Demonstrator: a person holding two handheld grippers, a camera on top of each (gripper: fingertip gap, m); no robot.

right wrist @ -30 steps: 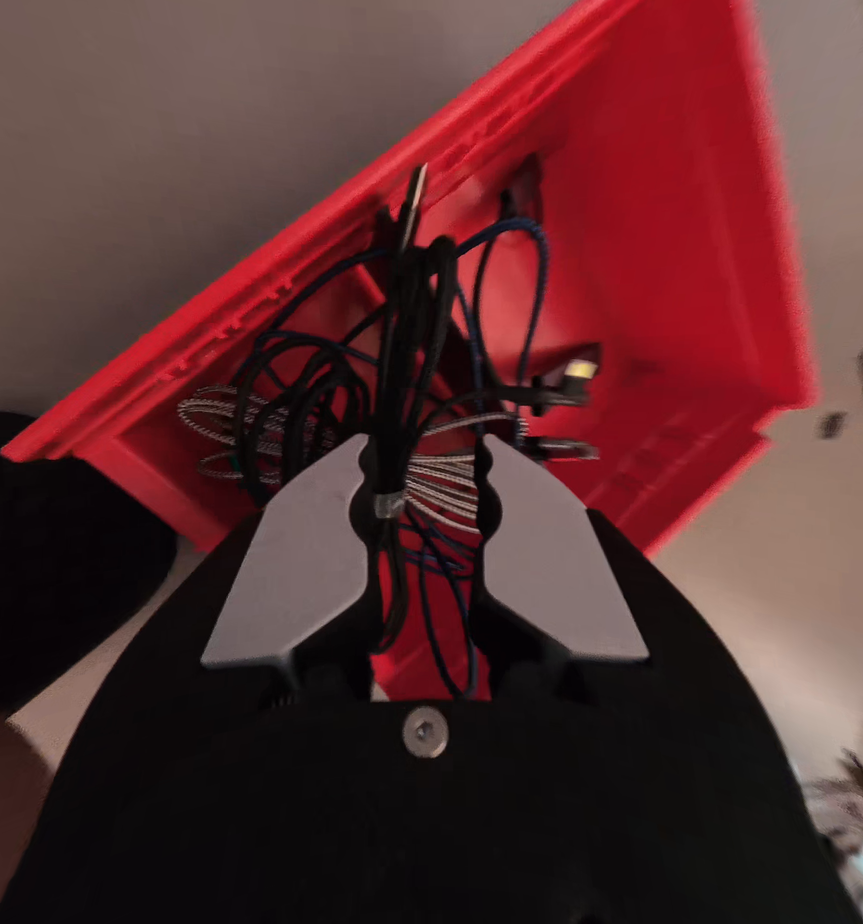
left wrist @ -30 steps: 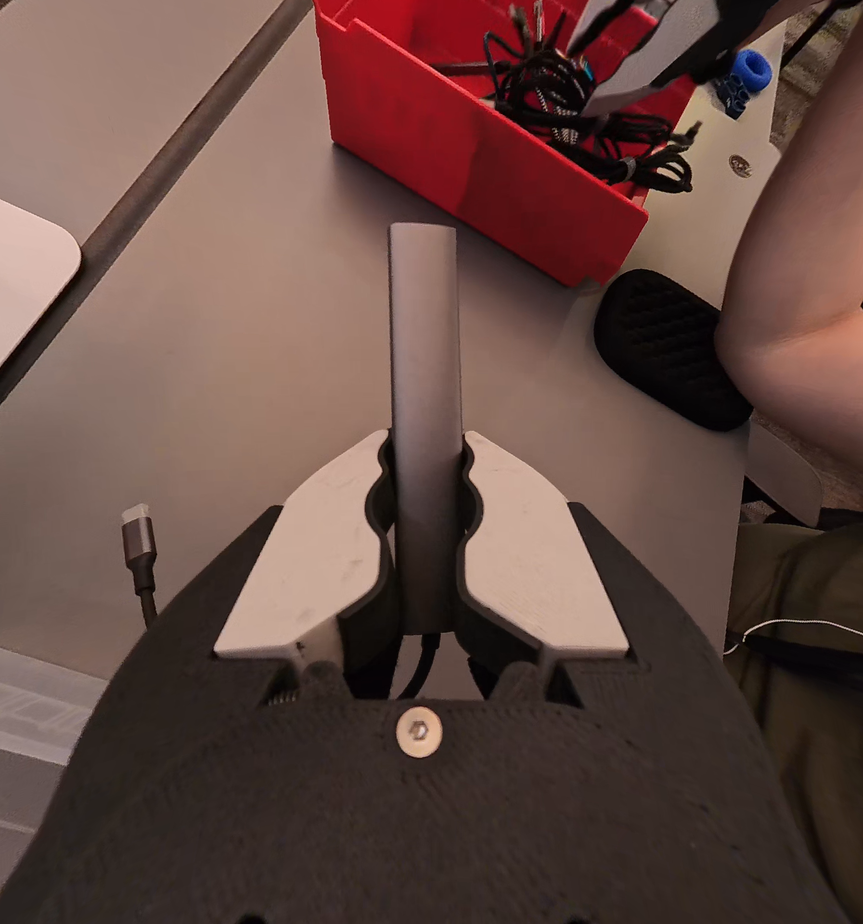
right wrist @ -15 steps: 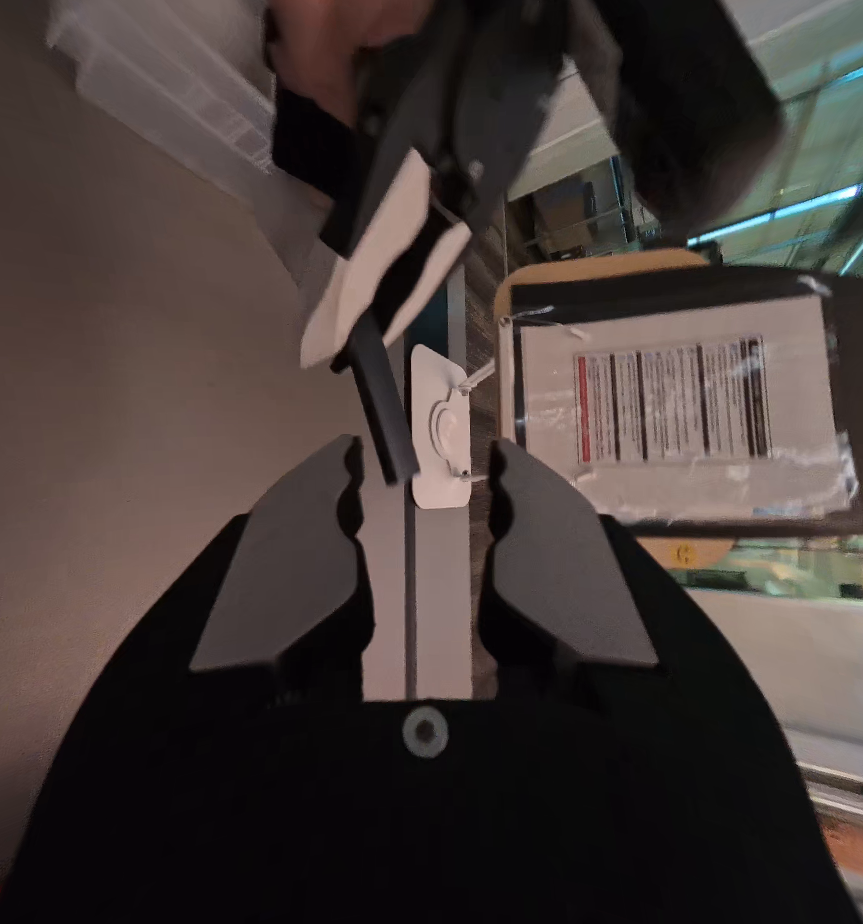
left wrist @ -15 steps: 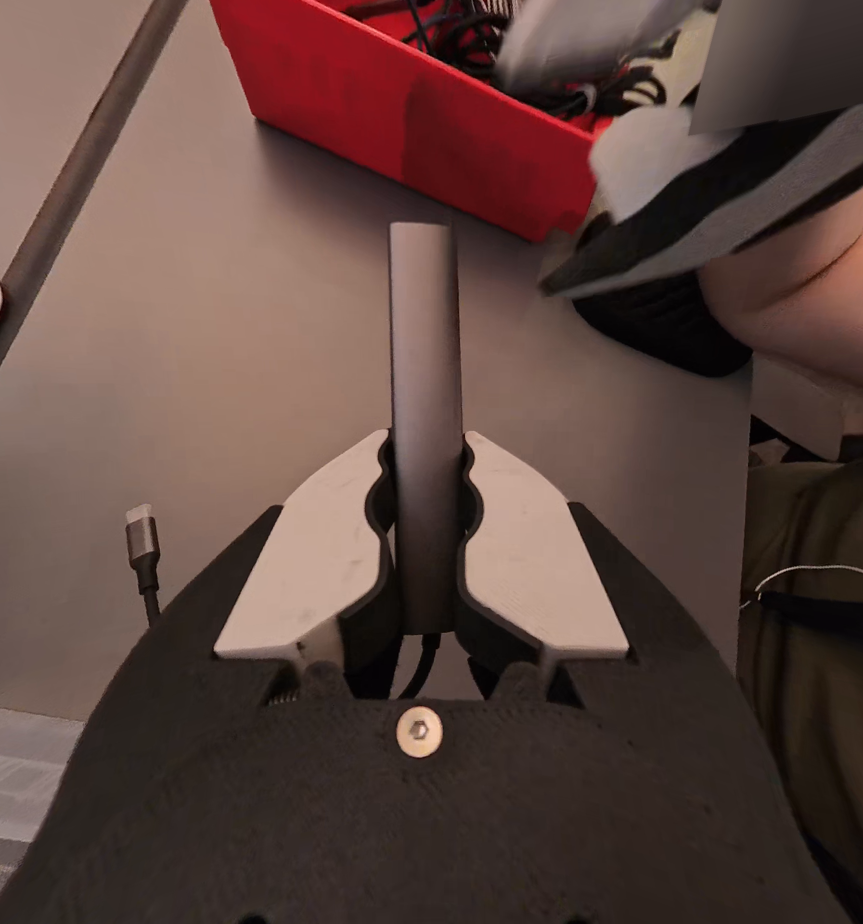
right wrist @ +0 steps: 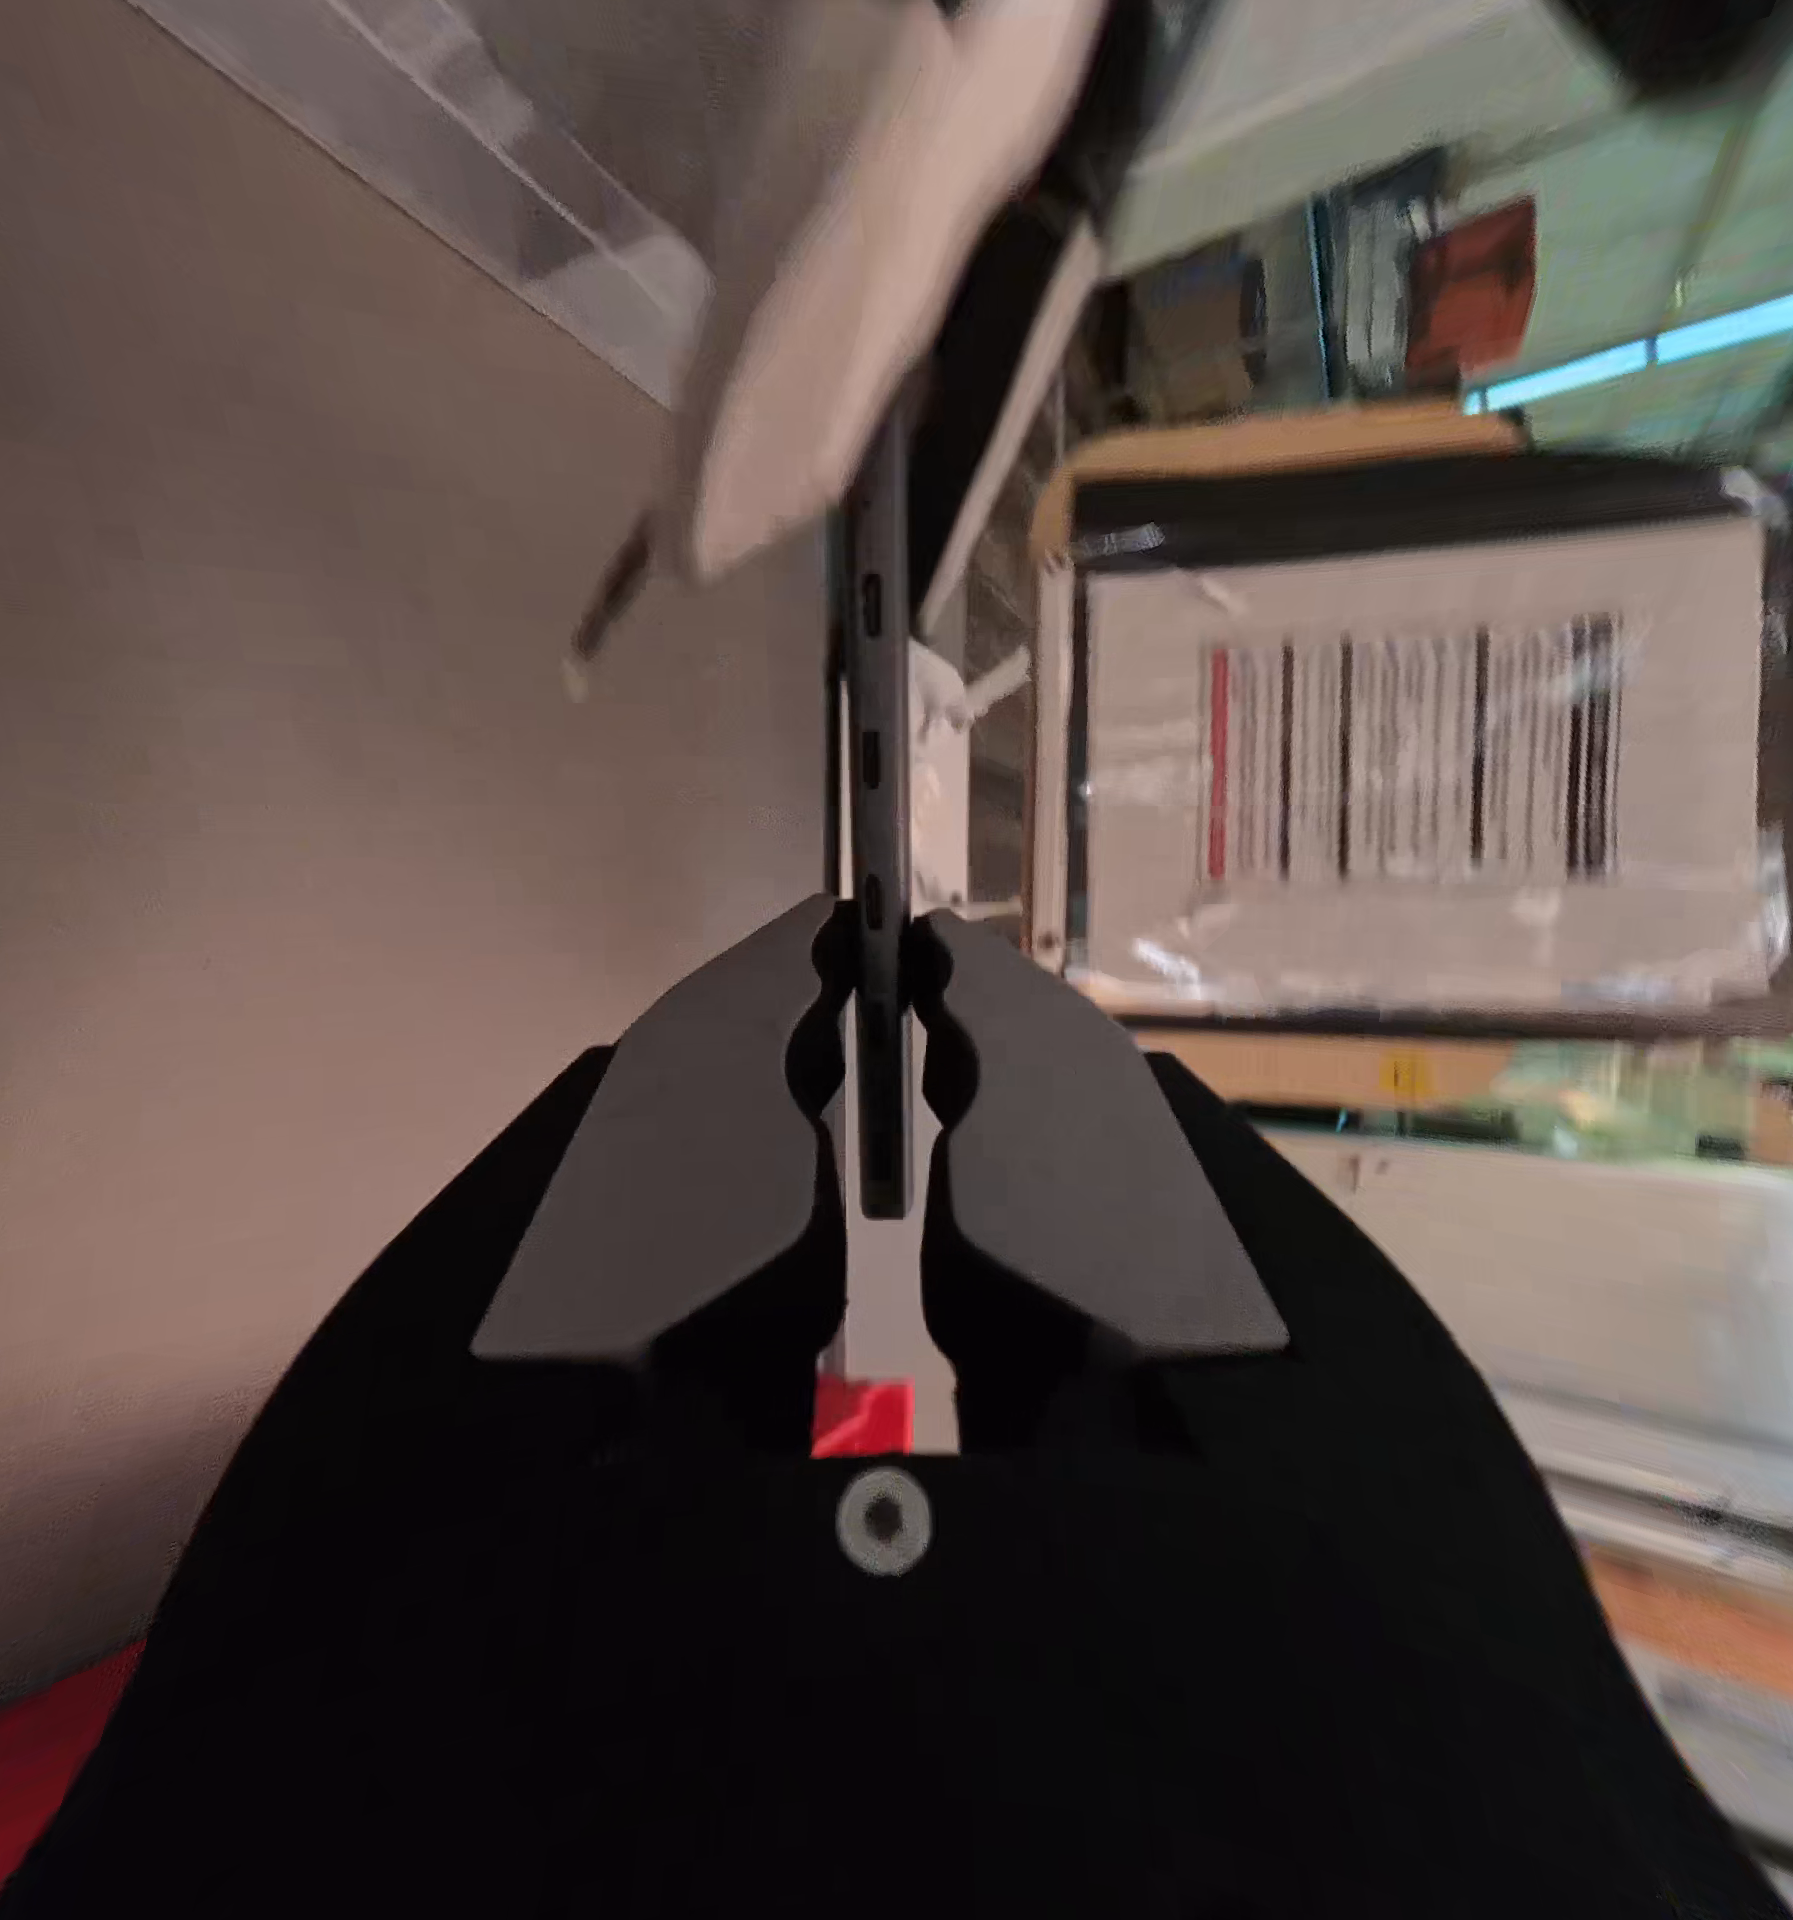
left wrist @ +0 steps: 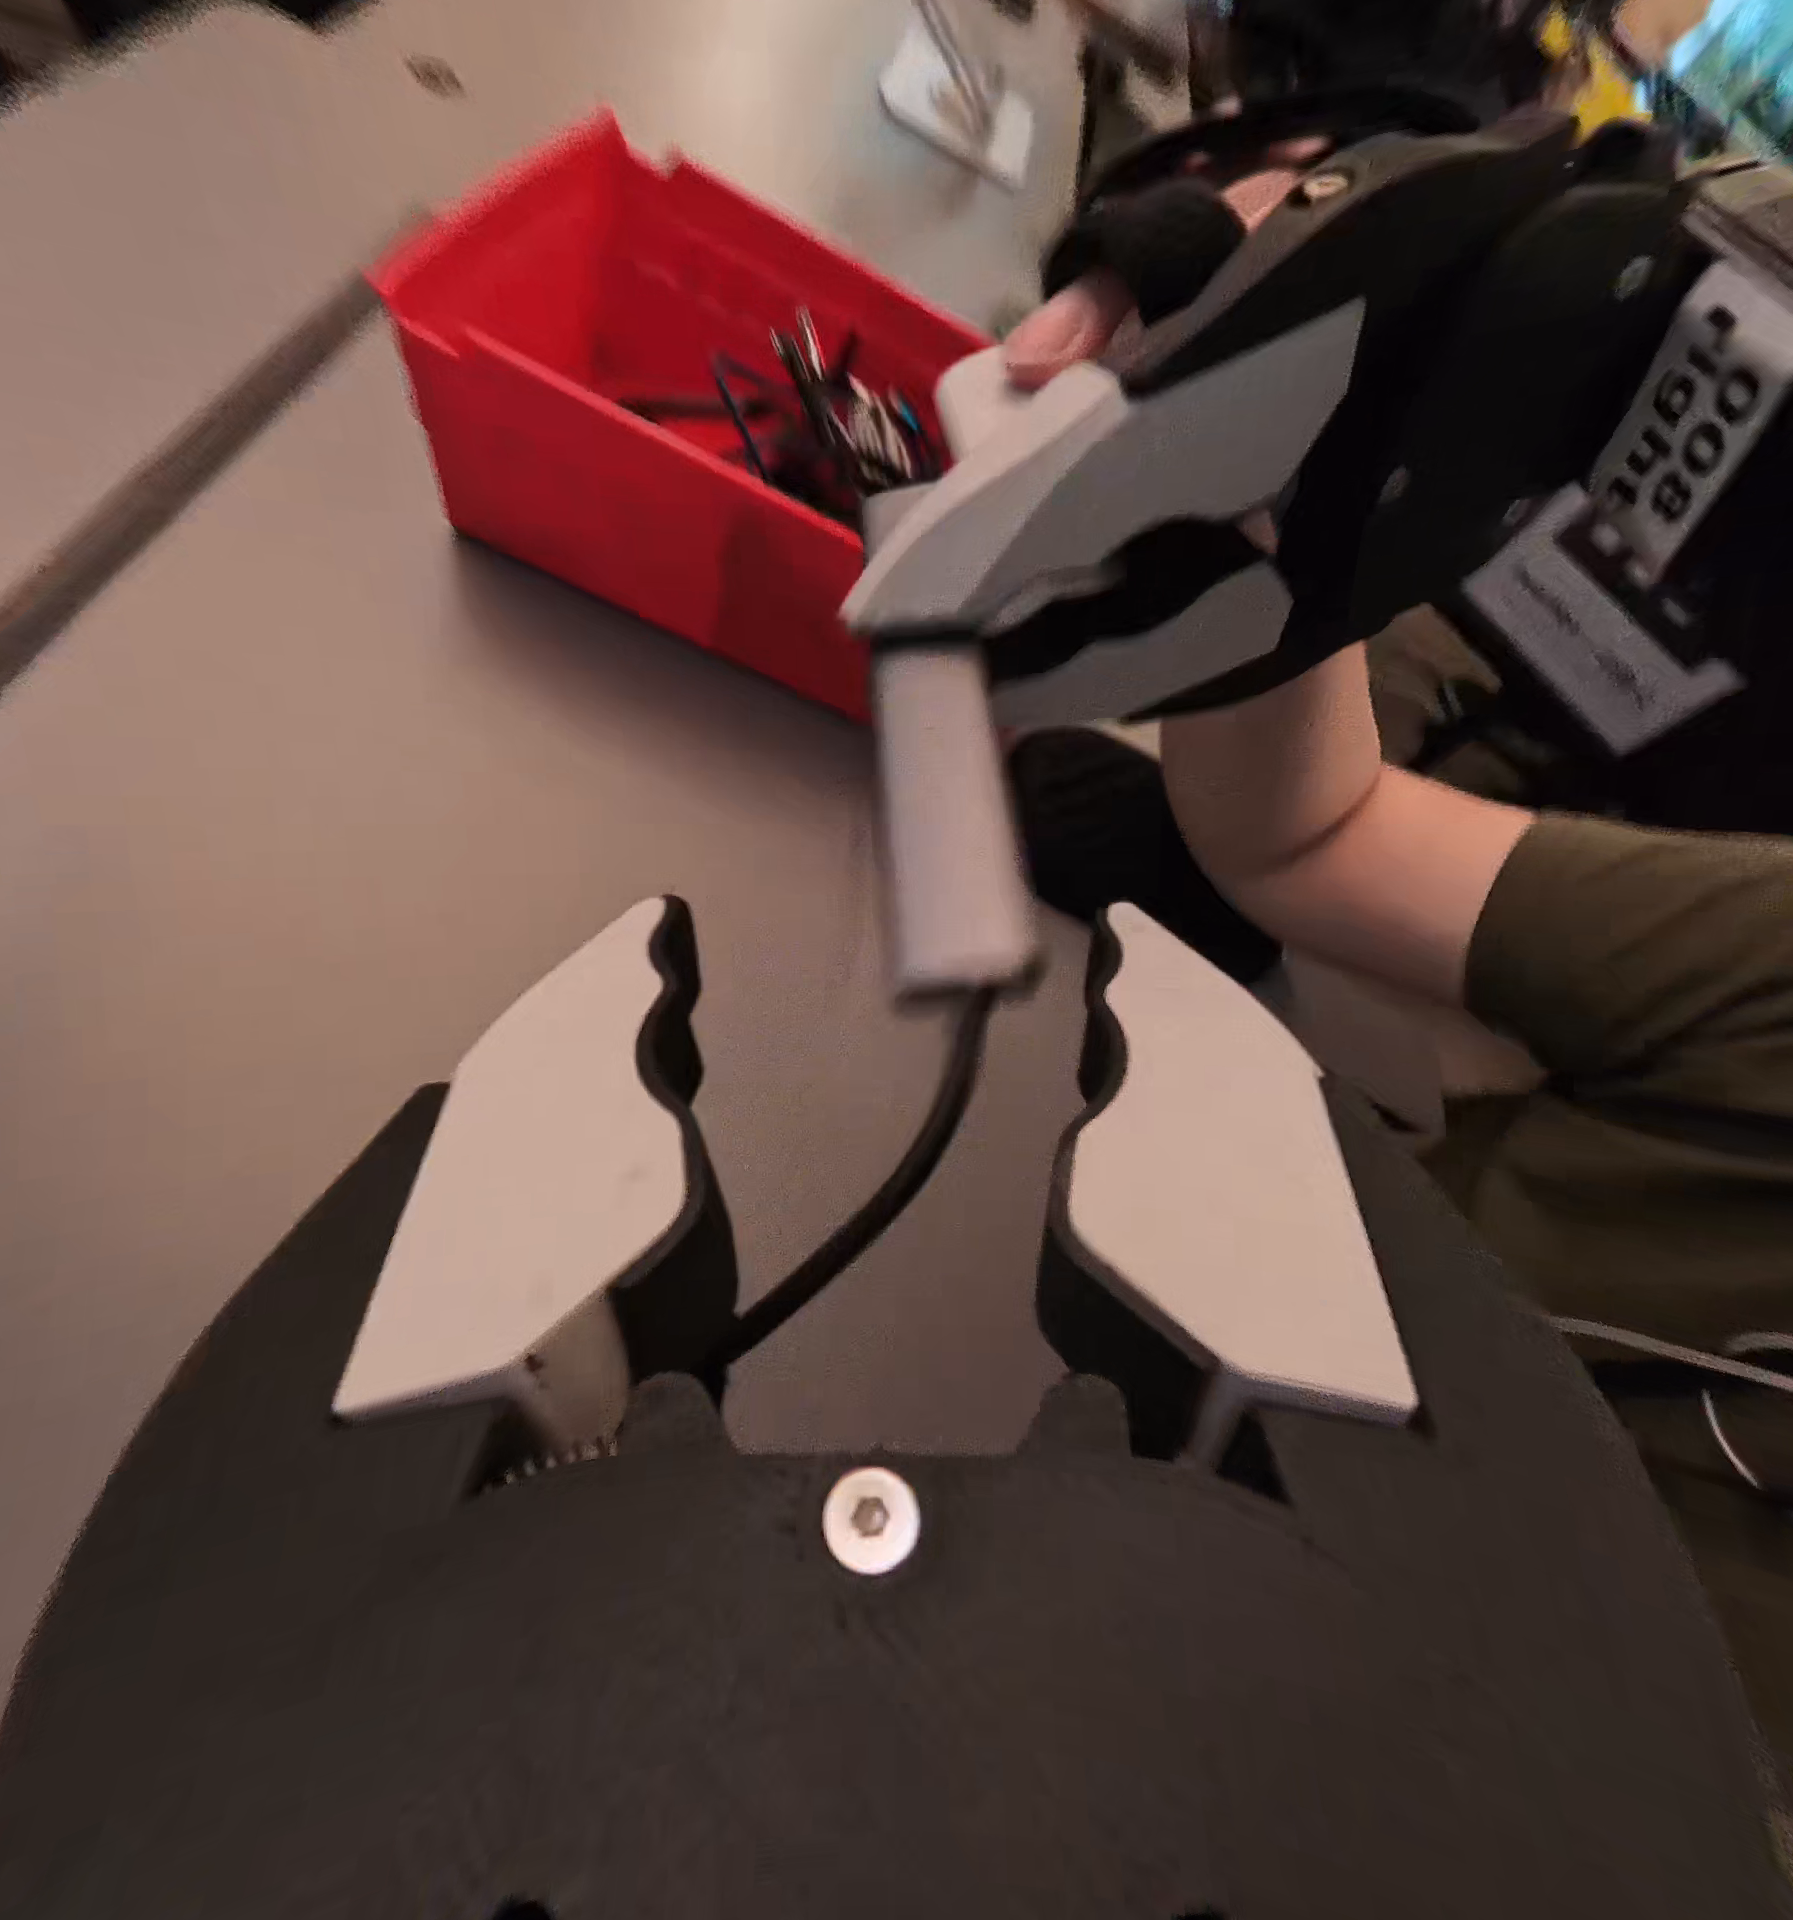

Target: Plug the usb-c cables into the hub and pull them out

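Note:
The grey USB-C hub hangs in the air over the grey table. My right gripper is shut on its far end. In the right wrist view my right gripper clamps the hub edge-on, with its ports showing. My left gripper is open, its jaws wide on either side of the hub's near end without touching it. The hub's black cable runs down between the left fingers. The red bin holds a tangle of cables. A blurred plug dangles left of the hub.
A black oval pad lies under the person's forearm, right of the bin. A clear plastic box sits at the table's edge. A wrapped board with a paper sheet stands beyond the table. Some 5 cm of space lies between my two pairs of fingers.
My right gripper left the bin, let go of the cables, came over and shut on the hub's far end. My left gripper opened and released the hub, and its view swung round.

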